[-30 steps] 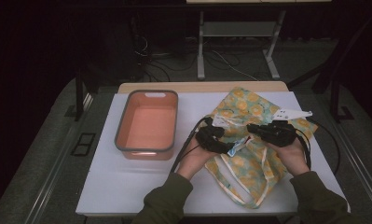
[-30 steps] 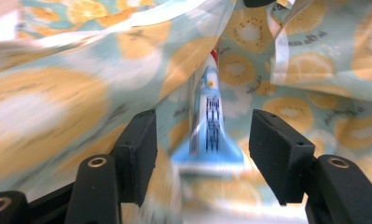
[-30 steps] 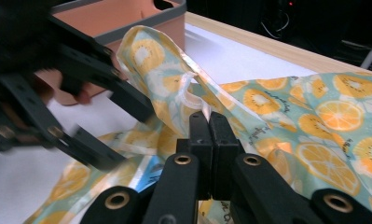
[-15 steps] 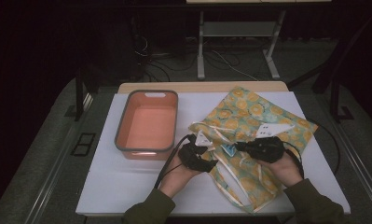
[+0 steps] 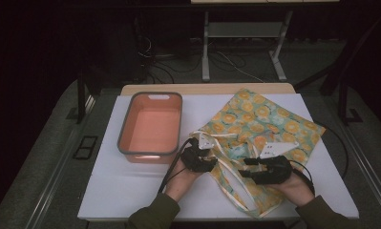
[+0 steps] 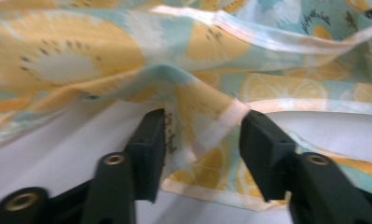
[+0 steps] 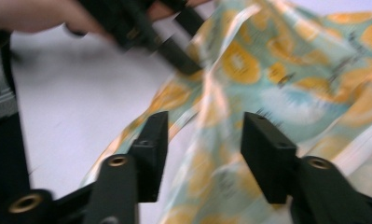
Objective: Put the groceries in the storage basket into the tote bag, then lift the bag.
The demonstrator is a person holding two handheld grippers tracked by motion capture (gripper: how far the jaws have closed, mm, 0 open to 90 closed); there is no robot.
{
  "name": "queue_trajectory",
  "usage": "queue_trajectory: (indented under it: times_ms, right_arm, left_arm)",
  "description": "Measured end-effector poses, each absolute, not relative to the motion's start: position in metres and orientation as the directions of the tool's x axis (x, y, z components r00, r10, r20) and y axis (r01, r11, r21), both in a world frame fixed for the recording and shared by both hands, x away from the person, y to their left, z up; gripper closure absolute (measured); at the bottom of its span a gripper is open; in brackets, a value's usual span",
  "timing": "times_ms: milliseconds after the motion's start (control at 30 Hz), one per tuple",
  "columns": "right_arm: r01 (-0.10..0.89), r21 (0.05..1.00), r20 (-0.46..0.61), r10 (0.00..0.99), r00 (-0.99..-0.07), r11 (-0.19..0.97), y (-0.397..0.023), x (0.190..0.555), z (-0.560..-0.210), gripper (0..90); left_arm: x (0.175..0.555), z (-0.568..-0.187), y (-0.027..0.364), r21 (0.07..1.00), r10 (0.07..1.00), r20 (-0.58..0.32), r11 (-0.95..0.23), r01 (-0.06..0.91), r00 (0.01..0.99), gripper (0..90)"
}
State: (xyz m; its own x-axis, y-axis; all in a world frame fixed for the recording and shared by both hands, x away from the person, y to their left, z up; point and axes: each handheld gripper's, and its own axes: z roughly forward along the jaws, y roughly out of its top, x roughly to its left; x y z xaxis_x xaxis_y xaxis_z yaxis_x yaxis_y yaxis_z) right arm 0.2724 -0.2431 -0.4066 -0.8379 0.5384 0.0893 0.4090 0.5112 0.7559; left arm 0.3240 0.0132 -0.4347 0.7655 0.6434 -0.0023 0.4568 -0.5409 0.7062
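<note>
Both grippers (image 5: 212,160) (image 5: 248,168) gape, jaws just moved, over crumpled teal, orange-slice-printed cloth (image 5: 259,119) with cream trim.

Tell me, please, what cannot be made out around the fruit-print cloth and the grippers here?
- High view: the left gripper jaws are too small and dark to read.
- Right gripper view: motion blur smears the fruit-print cloth.
- Left gripper view: the cloth hides the table behind its fold.
- High view: the orange tub floor is glare-washed.
</note>
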Motion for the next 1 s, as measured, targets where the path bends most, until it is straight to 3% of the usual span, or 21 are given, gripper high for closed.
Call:
queue_trajectory:
  times_ms: [267, 600, 733, 900, 1000]
  right_arm:
    - [0.424, 0.679, 0.053, 0.536, -0.843, 0.6, -0.24, 0.252, -0.43, 43.3]
    - [0.438, 0.637, 0.013, 0.56, -0.829, 0.634, -0.238, 0.258, -0.446, 42.2]
    - [0.434, 0.641, 0.009, 0.559, -0.829, 0.633, -0.239, 0.257, -0.445, 58.8]
    - [0.423, 0.647, -0.003, 0.557, -0.831, 0.634, -0.24, 0.257, -0.445, 87.1]
    - [0.414, 0.641, -0.018, 0.552, -0.834, 0.647, -0.24, 0.258, -0.444, 89.9]
  left_arm:
    - [0.327, -0.434, 0.017, 0.714, 0.647, -0.03, -0.519, 0.47, 0.762, 87.9]
    - [0.329, -0.433, 0.02, 0.713, 0.629, -0.071, -0.51, 0.48, 0.774, 89.0]
    - [0.328, -0.433, 0.021, 0.713, 0.626, -0.075, -0.511, 0.481, 0.776, 89.1]
    - [0.328, -0.433, 0.021, 0.713, 0.625, -0.084, -0.507, 0.485, 0.776, 89.2]
    - [0.328, -0.431, 0.022, 0.719, 0.621, -0.089, -0.501, 0.481, 0.779, 89.3]
